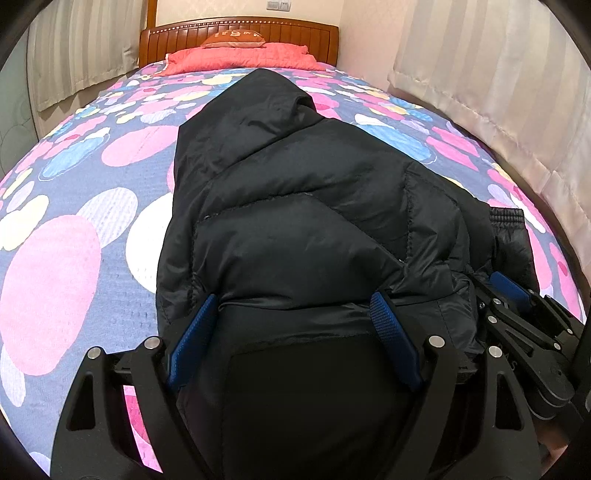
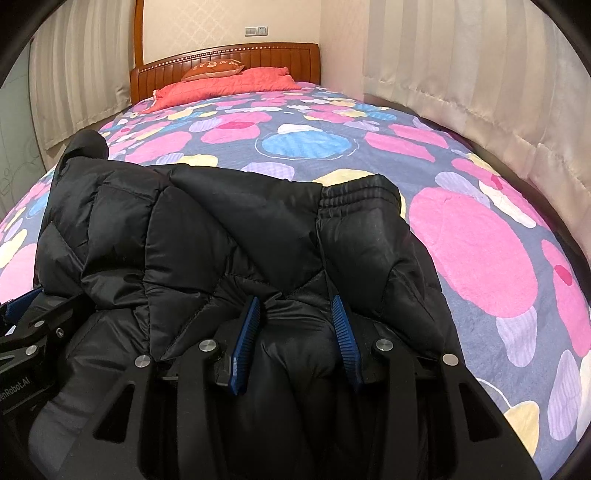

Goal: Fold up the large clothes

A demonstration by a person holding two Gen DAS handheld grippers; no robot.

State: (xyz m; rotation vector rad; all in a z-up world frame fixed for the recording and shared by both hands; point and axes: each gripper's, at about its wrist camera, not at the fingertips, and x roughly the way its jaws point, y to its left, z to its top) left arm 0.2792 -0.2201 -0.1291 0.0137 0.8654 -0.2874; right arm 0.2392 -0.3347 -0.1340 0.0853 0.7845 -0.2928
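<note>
A black puffer jacket (image 1: 303,192) lies lengthwise on the bed, hood toward the headboard, sleeves folded over its body. My left gripper (image 1: 295,306) stands wide around the jacket's near hem, blue pads (image 1: 195,325) on either side of a thick bunch of fabric. My right gripper (image 2: 295,306) is clamped on a bunch of the jacket (image 2: 207,229) near an elastic cuff (image 2: 354,195). The right gripper also shows at the right edge of the left wrist view (image 1: 517,295), close beside the left one.
The bed (image 2: 480,240) has a cover with pink, blue and yellow circles. A red pillow (image 1: 240,59) and a wooden headboard (image 1: 240,33) are at the far end. Curtains (image 2: 498,92) hang along the right side and the far left.
</note>
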